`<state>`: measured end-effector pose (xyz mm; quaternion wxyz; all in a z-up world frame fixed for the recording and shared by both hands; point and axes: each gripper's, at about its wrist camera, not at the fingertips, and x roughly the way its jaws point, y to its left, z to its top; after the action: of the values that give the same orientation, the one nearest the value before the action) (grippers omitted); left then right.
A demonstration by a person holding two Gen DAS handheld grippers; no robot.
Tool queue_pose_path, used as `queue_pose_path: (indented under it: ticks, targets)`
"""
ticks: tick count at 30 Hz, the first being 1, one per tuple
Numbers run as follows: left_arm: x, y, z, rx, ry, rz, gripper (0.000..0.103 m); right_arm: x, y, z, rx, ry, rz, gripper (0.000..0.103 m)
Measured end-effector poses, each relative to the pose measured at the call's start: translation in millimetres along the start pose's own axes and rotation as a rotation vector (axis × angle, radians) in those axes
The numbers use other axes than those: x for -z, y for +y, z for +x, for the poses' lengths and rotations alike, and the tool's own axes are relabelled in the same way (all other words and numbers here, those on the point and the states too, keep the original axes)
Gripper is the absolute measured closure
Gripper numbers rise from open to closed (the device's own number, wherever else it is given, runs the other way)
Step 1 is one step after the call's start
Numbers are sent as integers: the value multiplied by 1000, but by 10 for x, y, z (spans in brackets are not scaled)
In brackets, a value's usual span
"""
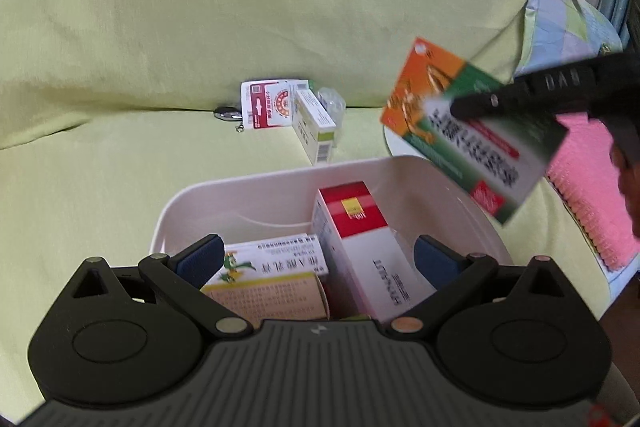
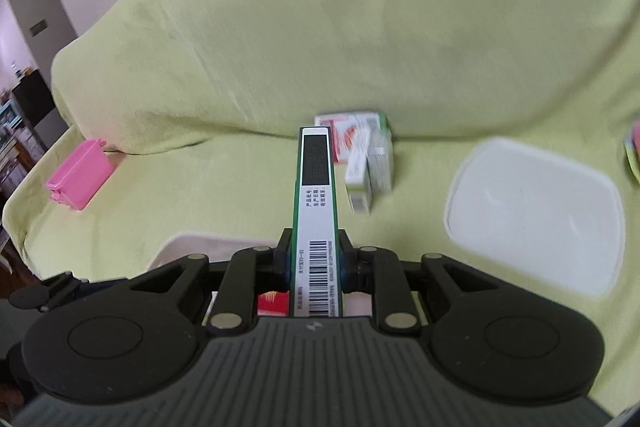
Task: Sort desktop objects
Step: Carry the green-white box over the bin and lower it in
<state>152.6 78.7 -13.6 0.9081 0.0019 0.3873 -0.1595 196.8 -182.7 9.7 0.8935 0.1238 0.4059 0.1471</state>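
My left gripper (image 1: 316,259) is open, hovering over the white bin (image 1: 188,199), which holds a red-and-white medicine box (image 1: 360,247) and a white-and-yellow box (image 1: 276,279). My right gripper (image 2: 314,255) is shut on a flat orange-and-green medicine box (image 2: 316,211), seen edge-on with its barcode. In the left wrist view that box (image 1: 468,131) hangs above the bin's far right corner, held by the right gripper's black fingers (image 1: 516,99). Small boxes (image 1: 280,107) (image 2: 360,155) lie against the sofa back.
Everything sits on a sofa under a yellow-green cover (image 1: 200,7). The bin's white lid (image 2: 536,211) lies to the right. A pink box (image 2: 78,175) rests at the left end, a pink notebook (image 1: 592,187) at the right. Keys (image 1: 228,113) lie beside the small boxes.
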Motion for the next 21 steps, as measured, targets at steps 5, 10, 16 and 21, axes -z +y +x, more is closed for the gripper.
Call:
queue_pose_path:
  ticks: [5, 10, 16, 21]
  targets:
    - [63, 4, -72, 4, -4, 2, 2, 314, 110, 61, 42, 62, 9, 86]
    - [138, 56, -116, 2, -5, -18, 2, 509, 218, 314, 106, 111, -8, 86]
    - [225, 125, -97, 1, 10, -36, 2, 655, 230, 526, 147, 144, -15, 86]
    - [256, 146, -38, 9, 26, -41, 2, 698, 207, 608, 161, 149, -13, 86]
